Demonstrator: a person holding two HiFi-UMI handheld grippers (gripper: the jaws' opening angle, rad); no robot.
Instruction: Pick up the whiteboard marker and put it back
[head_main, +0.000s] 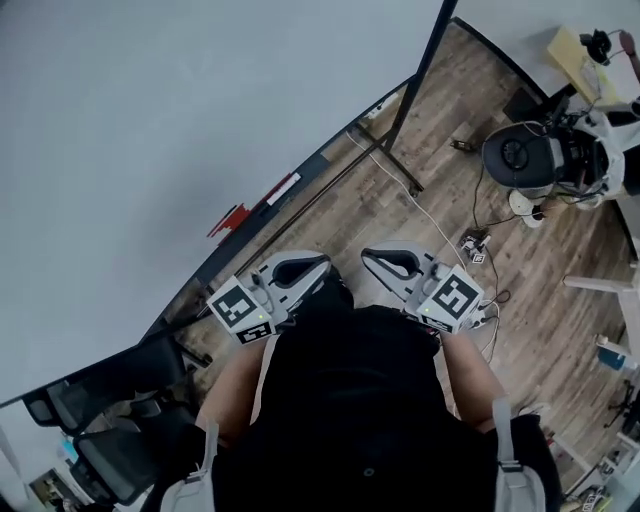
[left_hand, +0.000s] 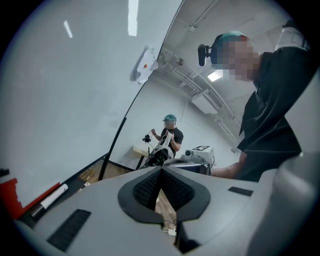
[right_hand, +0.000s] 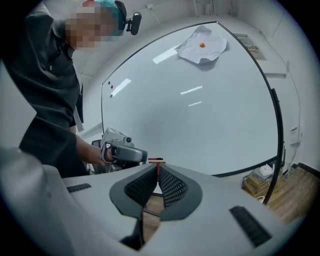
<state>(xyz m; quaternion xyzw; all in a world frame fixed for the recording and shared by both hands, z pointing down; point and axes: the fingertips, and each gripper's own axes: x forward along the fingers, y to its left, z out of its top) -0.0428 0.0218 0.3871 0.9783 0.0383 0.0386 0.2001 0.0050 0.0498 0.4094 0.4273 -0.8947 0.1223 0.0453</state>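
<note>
Here's the whiteboard marker (head_main: 283, 188), a slim white barrel with red along it, lying flat in the tray (head_main: 205, 268) along the bottom edge of the whiteboard (head_main: 150, 120). A red block (head_main: 232, 218) sits near it on the same ledge. In the left gripper view the marker shows low at the left with a dark end, well apart from the jaws.

By the look of it, it's light, stiff and not fragile, but that smooth round barrel will likely roll or squirt out of a sloppy pinch. The best hold is across the middle of the barrel, clear of the capped end, with the pads square to it.

The left gripper (left_hand: 161, 172) is closed tight, its ribbed pads meeting with nothing between them. It's the same for the right gripper (right_hand: 157, 169), closed and empty. Both are held close in front of the person's body, so the pick has not begun.
</note>
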